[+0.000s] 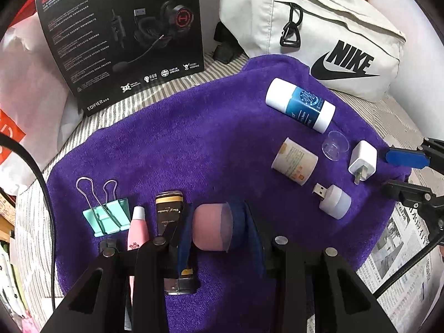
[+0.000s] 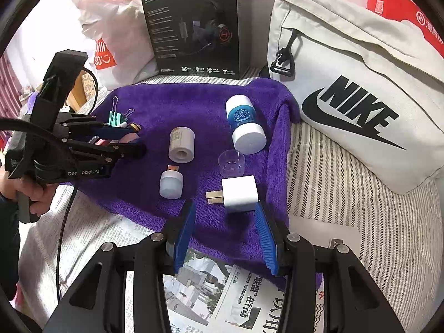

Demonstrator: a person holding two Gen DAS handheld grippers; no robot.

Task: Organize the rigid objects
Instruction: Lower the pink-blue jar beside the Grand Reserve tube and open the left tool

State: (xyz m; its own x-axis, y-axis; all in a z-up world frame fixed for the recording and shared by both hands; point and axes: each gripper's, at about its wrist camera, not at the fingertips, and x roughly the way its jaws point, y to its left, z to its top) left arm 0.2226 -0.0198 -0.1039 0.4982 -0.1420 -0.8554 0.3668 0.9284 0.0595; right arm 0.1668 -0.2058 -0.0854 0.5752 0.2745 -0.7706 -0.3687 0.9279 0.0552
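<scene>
Pink rounded cylinder [image 1: 212, 226], smooth, lies on the fuzzy purple towel [image 1: 194, 144], pinched between left gripper [image 1: 219, 230] blue ribbed pads. Right gripper [image 2: 224, 230] spread wide, boxy white plastic charger [image 2: 240, 193] just ahead between its tips, untouched.

A deep purple fleecy towel [image 1: 194, 144] covers a bed sheet with grey and white stripes [image 2: 333, 194]. On the towel lie a mint-green binder clip [image 1: 108, 216], a pink capped tube [image 1: 138, 227], a white cylinder with a blue label [image 1: 301, 105], a plain white plug charger [image 2: 240, 193] and a clear plastic cap [image 2: 231, 163]. Behind sit a black headset box with red accents [image 1: 122, 36] and an off-white bag with a black logo [image 2: 352, 105]
</scene>
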